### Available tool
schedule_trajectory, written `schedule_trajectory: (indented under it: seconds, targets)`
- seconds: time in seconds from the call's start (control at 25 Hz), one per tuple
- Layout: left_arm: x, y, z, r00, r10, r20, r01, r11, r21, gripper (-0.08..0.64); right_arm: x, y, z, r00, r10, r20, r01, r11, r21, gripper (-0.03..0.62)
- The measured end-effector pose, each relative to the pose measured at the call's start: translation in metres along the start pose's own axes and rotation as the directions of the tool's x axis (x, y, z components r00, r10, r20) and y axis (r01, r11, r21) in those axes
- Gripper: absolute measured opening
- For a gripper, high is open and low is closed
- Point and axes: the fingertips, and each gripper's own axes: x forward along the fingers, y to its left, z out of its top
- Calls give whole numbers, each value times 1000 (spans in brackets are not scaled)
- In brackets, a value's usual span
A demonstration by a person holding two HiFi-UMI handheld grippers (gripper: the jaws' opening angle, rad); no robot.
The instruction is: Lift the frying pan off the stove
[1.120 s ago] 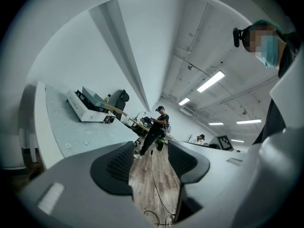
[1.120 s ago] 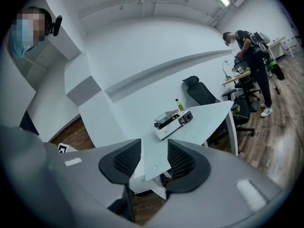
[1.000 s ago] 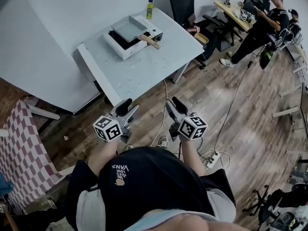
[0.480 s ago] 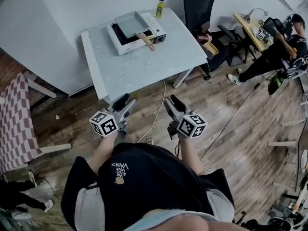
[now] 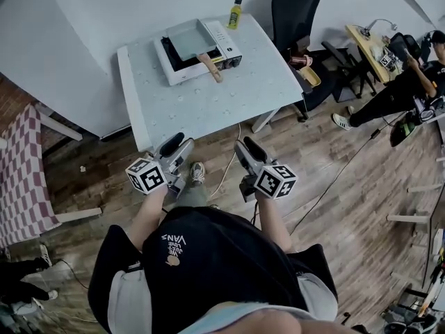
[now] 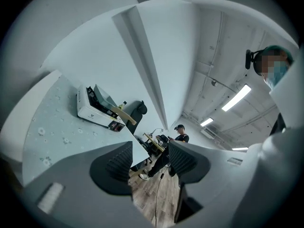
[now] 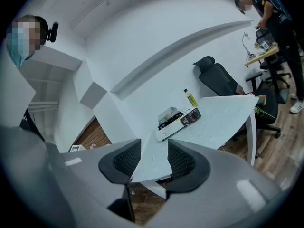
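A grey square frying pan [image 5: 189,39] with a wooden handle [image 5: 208,67] sits on a white portable stove [image 5: 229,44] at the far side of a pale table [image 5: 208,103]. My left gripper [image 5: 177,143] and right gripper [image 5: 243,147] hang side by side over the wooden floor, short of the table's near edge. Both are open and empty. In the left gripper view, the stove [image 6: 92,113] and pan handle [image 6: 124,116] lie far beyond the left gripper [image 6: 149,158]. In the right gripper view, the pan [image 7: 167,113] shows above the right gripper [image 7: 154,158].
A yellow bottle [image 5: 236,14] stands behind the stove. A black office chair [image 5: 295,9] is at the table's far right corner. A checkered cloth [image 5: 21,179] lies at the left. A cable [image 5: 229,165] runs over the floor under the table. People stand at a desk [image 5: 375,44] far right.
The table and stove have shifted toward the middle of the head view as the person turned and stepped closer. Both grippers stay open, held in front of the body.
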Motion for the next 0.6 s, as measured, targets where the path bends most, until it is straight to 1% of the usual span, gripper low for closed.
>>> schedule_trajectory:
  seconds: [0.12,0.24,0.4,0.6]
  targets:
    - [27,13,14,1000,-28,2,28,999,-25,212,22,-8,13,1000,1,-8,-1,1000,-3,164]
    - [54,27,27,998,-59,-16,58,997,-52,212,46,-15,22,1000,4,-26,-4,1000,-12,164]
    - [87,47,47,994,-104,-18,102,990,-97,210,80,-26,38,999,3,-35,-4,1000,-11,164]
    - [116,82,67,994,-110,-28,105,984,-144,212,120,-34,55,999,-5,-37,5,1000,-2,164]
